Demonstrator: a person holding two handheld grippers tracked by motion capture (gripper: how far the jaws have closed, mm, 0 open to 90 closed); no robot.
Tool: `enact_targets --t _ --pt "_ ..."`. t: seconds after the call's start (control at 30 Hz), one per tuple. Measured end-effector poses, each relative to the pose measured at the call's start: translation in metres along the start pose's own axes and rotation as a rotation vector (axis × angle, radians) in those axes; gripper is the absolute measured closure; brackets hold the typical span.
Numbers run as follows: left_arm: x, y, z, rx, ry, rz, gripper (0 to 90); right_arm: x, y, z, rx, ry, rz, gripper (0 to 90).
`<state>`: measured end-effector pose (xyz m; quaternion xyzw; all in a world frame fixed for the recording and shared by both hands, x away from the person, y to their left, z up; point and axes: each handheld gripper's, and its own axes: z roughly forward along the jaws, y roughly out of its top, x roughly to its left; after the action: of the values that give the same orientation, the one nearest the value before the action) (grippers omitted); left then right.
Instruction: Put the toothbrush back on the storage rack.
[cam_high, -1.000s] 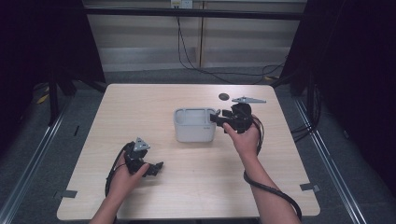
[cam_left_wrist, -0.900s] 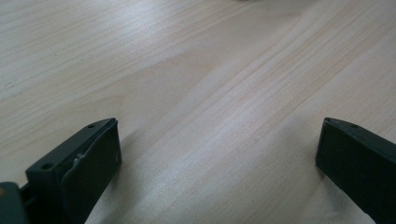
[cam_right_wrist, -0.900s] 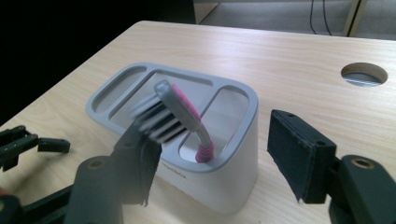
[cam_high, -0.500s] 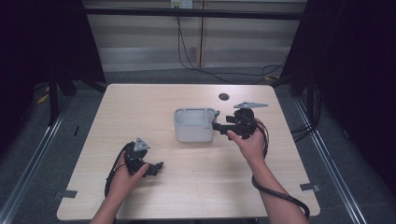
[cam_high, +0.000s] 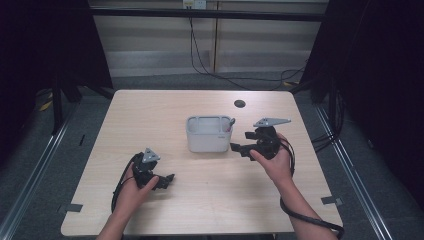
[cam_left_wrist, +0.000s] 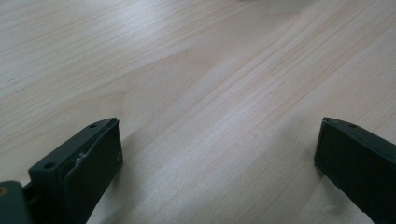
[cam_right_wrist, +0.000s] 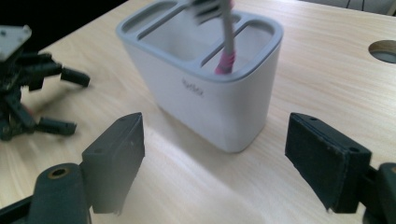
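Blocky black fingers (cam_right_wrist: 215, 158), smooth white caddy (cam_right_wrist: 205, 93)

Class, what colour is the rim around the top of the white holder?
Grey rim on the holder; right gripper view shows it best.

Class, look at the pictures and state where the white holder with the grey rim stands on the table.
In the high view the white holder stands near the middle of the table, just left of the right hand-held gripper, whose jaws are open and apart from it.
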<state>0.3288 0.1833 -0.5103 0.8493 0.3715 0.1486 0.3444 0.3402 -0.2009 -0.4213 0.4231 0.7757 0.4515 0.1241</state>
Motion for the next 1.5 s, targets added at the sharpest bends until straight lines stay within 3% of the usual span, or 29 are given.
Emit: enact_targets --t 0.37,0.73,1.1,1.33,1.5 --pt "0.000 -0.002 -0.001 -0.002 -0.006 -0.004 0.7 -0.002 -0.030 -0.007 0.083 0.039 -0.053 17.7" --pt "0.000 -0.002 -0.001 -0.002 -0.007 -0.006 0.7 -0.011 -0.052 -0.011 0.118 0.057 -0.047 17.7" --pt "0.000 -0.001 -0.001 -0.001 -0.007 -0.006 0.7 -0.021 -0.067 -0.017 0.124 0.042 -0.028 17.8" --pt "0.000 -0.001 -0.001 -0.001 -0.007 -0.006 0.7 -0.028 -0.080 -0.020 0.121 0.049 -0.045 17.8" --pt "0.000 -0.001 -0.001 0.000 -0.005 -0.005 0.7 -0.033 -0.085 -0.022 0.113 0.065 -0.018 18.1"
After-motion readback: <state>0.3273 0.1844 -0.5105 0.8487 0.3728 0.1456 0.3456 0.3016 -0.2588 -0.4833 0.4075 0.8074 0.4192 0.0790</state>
